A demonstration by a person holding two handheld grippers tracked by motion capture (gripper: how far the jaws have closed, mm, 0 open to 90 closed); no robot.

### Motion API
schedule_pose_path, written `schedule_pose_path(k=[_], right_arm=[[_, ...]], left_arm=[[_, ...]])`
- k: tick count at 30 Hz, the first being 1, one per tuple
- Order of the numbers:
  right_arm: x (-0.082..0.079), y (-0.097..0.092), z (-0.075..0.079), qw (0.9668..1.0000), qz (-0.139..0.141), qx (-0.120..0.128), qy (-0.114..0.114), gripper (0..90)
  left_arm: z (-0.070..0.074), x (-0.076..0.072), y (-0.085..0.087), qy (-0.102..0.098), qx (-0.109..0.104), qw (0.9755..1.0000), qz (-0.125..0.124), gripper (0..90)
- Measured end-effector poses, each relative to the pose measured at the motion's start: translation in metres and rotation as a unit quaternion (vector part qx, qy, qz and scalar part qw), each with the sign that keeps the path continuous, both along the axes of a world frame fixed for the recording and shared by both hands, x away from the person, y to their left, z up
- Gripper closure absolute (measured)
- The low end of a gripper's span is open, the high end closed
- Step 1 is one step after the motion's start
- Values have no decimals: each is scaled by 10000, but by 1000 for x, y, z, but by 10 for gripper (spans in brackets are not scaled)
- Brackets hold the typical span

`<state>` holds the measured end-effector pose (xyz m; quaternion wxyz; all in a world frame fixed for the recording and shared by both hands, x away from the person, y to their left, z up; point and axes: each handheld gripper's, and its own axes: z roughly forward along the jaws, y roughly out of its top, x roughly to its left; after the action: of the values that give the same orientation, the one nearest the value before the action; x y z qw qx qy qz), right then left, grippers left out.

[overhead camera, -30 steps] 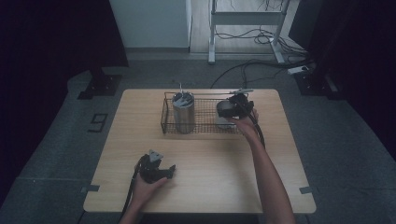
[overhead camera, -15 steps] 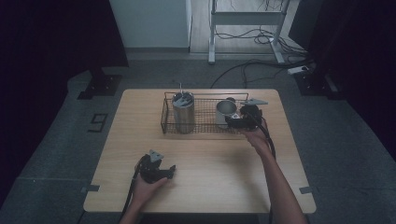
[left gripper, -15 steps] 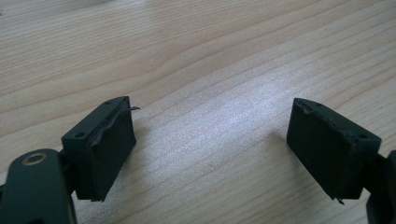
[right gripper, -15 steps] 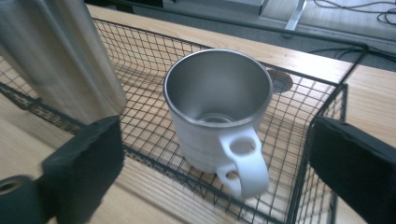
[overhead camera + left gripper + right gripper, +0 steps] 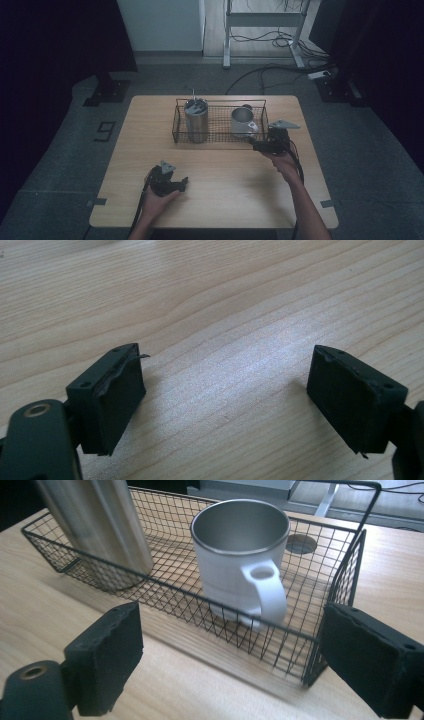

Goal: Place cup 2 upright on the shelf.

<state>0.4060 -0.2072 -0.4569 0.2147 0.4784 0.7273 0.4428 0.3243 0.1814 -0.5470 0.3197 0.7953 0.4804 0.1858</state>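
Right gripper view: upright mug [image 5: 240, 560] (handle seemingly camera-ward).

A wooden table [image 5: 215, 175] stands on a grey floor. Near its far edge sits a black wire basket [image 5: 220, 131]. In the basket's left end a tall steel tumbler [image 5: 196, 120] stands upright; in the right end a white mug [image 5: 242, 122] stands upright, its handle turned toward the near right. The two are apart. The right gripper [image 5: 256, 146] lies just outside the basket's near right corner, pointing left, close to the mug but with the wire between; its jaws have just been closing, with nothing between them. The left gripper [image 5: 184, 183] rests low on the near left of the table, well apart from the basket, in the person's hand.
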Motion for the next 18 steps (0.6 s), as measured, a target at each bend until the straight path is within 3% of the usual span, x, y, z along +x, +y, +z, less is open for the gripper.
schedule_pose_path(k=[5,18], right_arm=[[-16,-7,-7,10000,-3,87,-1,129],[-53,-24,-45,9997,-36,178,188,135]], left_arm=[[0,0,0,-4,0,10000,-3,152],[0,0,0,-8,-1,10000,5,153]])
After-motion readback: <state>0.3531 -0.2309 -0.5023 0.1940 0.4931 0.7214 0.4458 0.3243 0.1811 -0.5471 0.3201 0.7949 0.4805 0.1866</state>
